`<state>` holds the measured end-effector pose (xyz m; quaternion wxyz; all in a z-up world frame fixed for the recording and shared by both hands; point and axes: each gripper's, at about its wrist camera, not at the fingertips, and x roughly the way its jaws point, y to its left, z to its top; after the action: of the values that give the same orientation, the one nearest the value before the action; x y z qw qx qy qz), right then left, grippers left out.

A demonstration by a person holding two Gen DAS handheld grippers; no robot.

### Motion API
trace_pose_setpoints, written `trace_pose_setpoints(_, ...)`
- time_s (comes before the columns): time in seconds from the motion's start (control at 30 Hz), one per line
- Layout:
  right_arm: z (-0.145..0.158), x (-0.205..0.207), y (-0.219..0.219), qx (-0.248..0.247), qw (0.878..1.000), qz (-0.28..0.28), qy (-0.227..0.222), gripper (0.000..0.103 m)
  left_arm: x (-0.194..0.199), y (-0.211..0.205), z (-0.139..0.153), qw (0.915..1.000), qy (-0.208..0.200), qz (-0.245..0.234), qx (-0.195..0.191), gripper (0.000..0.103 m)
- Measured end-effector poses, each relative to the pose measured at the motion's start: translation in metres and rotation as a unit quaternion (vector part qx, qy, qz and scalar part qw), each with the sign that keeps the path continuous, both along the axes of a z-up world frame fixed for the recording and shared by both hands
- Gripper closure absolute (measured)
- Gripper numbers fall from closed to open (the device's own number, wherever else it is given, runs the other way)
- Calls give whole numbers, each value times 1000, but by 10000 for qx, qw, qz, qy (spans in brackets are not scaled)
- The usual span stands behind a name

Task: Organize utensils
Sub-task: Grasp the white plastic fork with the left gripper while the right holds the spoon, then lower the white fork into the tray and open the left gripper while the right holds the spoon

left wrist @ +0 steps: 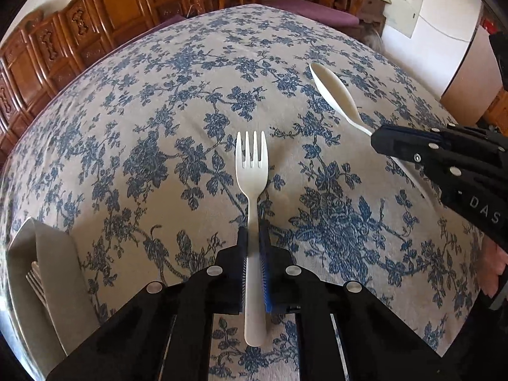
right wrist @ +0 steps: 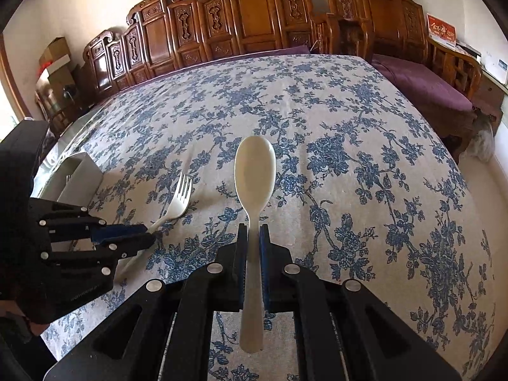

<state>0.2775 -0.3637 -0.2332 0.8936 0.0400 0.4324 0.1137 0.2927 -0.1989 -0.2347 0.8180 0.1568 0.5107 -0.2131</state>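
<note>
A white plastic fork [left wrist: 252, 165] lies along the floral tablecloth, tines pointing away. My left gripper [left wrist: 254, 231] is shut on its handle, the blue pads pressing both sides. In the right wrist view the same fork [right wrist: 179, 200] sticks out of the left gripper [right wrist: 147, 233] at the left. A white spoon [right wrist: 254, 168] is held bowl-forward above the cloth, with my right gripper [right wrist: 254, 228] shut on its handle. The left wrist view shows that spoon [left wrist: 333, 92] and the right gripper [left wrist: 377, 141] at the right.
A white utensil holder [left wrist: 47, 270] with a fork inside stands at the table's left edge, also seen as the holder [right wrist: 79, 174]. The blue floral tablecloth [right wrist: 349, 127] covers the table. Carved wooden chairs [right wrist: 254, 16] and a purple-cushioned bench [right wrist: 422, 85] line the far side.
</note>
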Motion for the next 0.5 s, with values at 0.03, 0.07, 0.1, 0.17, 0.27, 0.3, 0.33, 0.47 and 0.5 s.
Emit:
trace_pose_setpoints(0.03, 1, 0, 0, 10, 10000, 10, -7, 94, -2, 1, 1, 10000, -8, 23, -14, 96)
trace_pose_setpoints(0.07, 1, 0, 2, 23, 10000, 23, -14, 94, -4, 3, 3, 10000, -12, 43, -25, 96)
trace_pose_setpoints(0.1, 2, -1, 2, 31, 10000, 36, -24, 94, -6, 5, 4, 10000, -16, 67, -39, 96)
trace_pose_setpoints(0.17, 2, -2, 5, 13, 10000, 73, -25, 94, -10, 11, 8, 9999, -46, 125, -54, 96)
trace_pose_setpoints(0.27, 0, -4, 10, -40, 9999, 121, 12, 94, -16, 18, 14, 9998, -66, 196, -63, 96)
trace_pose_setpoints(0.3, 0, -4, 10, -48, 9999, 132, 10, 94, -18, 20, 15, 9997, -72, 214, -64, 96)
trace_pose_setpoints(0.33, 0, -5, 12, -51, 9999, 145, 15, 94, -19, 22, 16, 9997, -78, 231, -65, 96)
trace_pose_setpoints(0.47, 1, -8, 15, -81, 9998, 186, 10, 94, -29, 32, 22, 9994, -111, 322, -59, 96)
trace_pose_setpoints(0.5, 2, -8, 16, -85, 9998, 198, 3, 94, -32, 35, 24, 9993, -124, 348, -54, 96)
